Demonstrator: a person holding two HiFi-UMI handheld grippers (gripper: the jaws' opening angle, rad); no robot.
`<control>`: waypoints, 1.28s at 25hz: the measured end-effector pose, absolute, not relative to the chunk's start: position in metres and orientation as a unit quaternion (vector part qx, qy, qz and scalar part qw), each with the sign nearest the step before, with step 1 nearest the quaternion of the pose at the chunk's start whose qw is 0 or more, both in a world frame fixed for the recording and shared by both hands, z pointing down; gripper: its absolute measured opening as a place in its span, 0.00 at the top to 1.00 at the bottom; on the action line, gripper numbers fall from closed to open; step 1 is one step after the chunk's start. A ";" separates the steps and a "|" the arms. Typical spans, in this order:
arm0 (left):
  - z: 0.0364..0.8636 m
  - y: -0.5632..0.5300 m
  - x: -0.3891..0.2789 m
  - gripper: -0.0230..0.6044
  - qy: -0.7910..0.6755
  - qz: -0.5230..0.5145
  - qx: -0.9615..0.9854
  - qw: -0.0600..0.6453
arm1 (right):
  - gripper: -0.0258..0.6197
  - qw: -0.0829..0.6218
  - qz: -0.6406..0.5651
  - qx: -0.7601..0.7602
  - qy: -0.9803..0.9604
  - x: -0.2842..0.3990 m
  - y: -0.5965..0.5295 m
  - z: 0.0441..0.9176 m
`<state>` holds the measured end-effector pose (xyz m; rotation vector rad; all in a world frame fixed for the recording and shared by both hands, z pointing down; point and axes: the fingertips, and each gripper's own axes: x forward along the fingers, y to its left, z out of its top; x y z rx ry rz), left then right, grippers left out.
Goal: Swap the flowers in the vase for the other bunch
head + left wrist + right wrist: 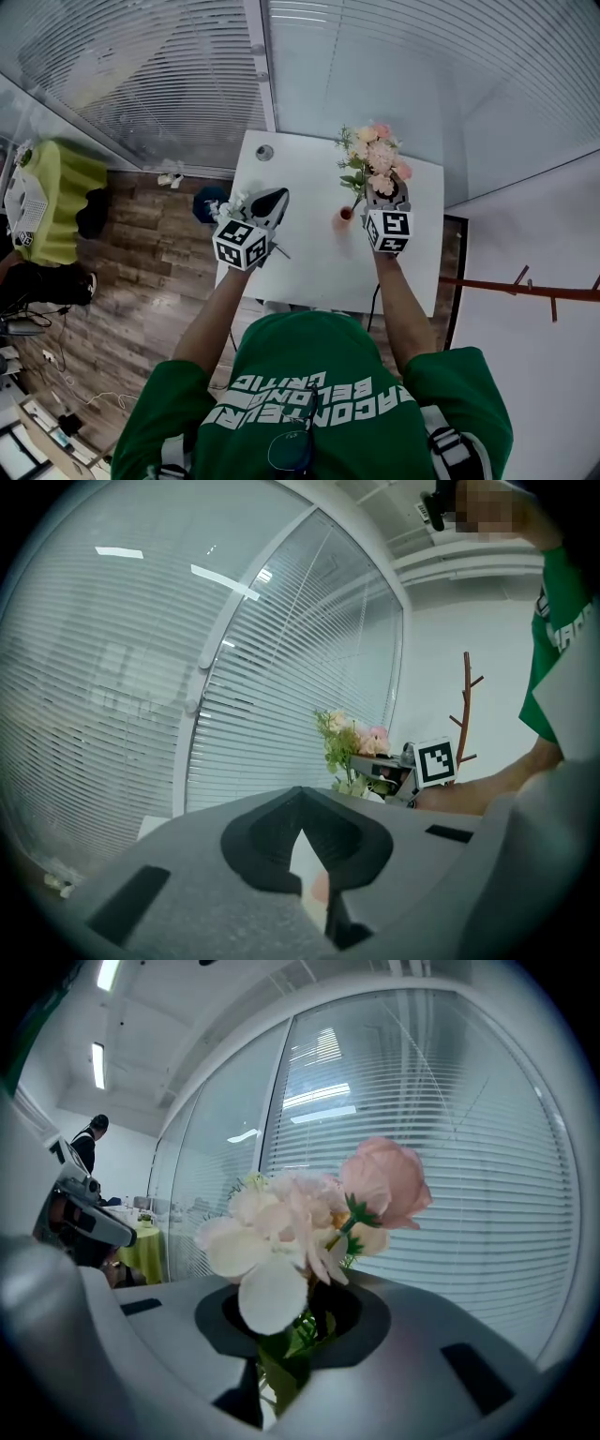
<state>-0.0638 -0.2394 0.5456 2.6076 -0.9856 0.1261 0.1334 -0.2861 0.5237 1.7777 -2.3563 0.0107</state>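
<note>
Right gripper view: the pink bunch (309, 1213) is clamped by its green stems in the fingers of my right gripper (281, 1349), stem ends at the vase (345, 217) toward the bench (309, 272) right edge; my left gripper (302, 841) has its fingers closed, empty

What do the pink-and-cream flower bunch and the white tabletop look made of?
The pink-and-cream flower bunch: probably artificial, fabric petals on plastic stems; petals look matte, stiff and even. The white tabletop: likely laminate or painted board, smooth and plain; no grain shows.
</note>
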 end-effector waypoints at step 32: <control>0.553 -0.232 -0.077 0.95 -0.358 0.033 0.915 0.185 | 0.69 0.195 0.120 0.546 -0.806 0.111 -0.271 0.632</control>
